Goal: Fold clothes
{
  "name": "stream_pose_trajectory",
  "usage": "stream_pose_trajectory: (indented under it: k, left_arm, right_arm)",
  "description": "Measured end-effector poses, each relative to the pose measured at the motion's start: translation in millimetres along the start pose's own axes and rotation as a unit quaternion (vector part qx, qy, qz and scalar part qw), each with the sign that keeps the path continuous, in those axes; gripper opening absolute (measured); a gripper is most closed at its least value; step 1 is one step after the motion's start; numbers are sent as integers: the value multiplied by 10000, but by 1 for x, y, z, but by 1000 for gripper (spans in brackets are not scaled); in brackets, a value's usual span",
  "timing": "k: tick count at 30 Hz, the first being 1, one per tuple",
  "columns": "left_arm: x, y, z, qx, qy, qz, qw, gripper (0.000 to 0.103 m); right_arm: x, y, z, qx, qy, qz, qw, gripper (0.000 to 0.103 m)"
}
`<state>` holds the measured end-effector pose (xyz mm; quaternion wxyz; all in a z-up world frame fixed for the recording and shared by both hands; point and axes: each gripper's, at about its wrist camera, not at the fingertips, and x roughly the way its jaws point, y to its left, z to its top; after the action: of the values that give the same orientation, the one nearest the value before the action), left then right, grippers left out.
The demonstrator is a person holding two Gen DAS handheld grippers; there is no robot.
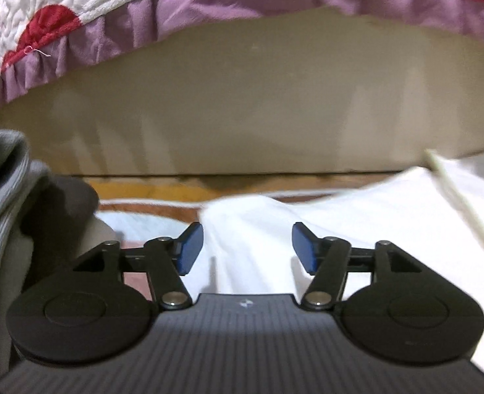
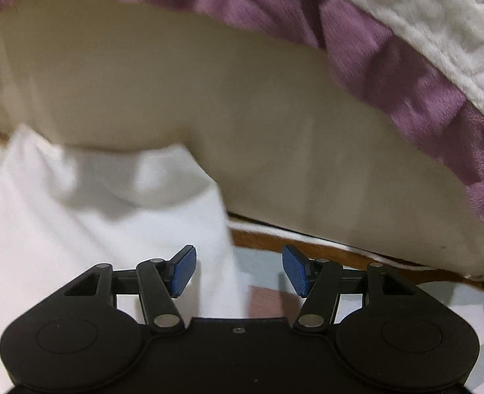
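Note:
A white garment (image 1: 356,216) lies rumpled on a patterned mat, spreading from the centre to the right of the left wrist view. My left gripper (image 1: 247,246) hovers low over its left part, open, nothing between the blue pads (image 1: 189,249). In the right wrist view the same white garment (image 2: 94,210) fills the left half. Its right edge runs under my right gripper (image 2: 238,269), which is open with the blue pads (image 2: 182,271) apart and empty.
A grey ribbed garment (image 1: 2,203) is bunched at the left. Straight ahead stands a beige mattress side (image 1: 258,105), topped by a white quilt with a purple frill (image 1: 209,3). The pastel mat with an orange border (image 2: 307,252) shows at the right.

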<state>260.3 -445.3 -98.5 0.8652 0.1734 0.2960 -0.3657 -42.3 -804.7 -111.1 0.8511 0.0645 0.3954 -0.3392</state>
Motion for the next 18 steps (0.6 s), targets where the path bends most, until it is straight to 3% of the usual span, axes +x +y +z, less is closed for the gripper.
stream_pose_trajectory:
  k: [6,11,12,16,18]
  left_arm:
    - [-56,0,-38,73,346,-377,9987,63]
    - [-121,16,-73,110,605,-131,9980,65]
    - [-134,20,-80,96,633,-59,9979,65]
    - [-204,42,-108,-274,649,-139,9974,65]
    - [-235,58,-122,-394,614,109,9973,69]
  right_arm:
    - [-25,50,-3,677,-292,1193,9901,63]
    - [-54,121,-17,378,-265,2282,9725,59]
    - [-61,135,-22,333,-221,2502,9674,55]
    - [-94,186,-45,-308,-16,2984,9539,44]
    - [-111,212,-57,-634,88,3213,9448,42]
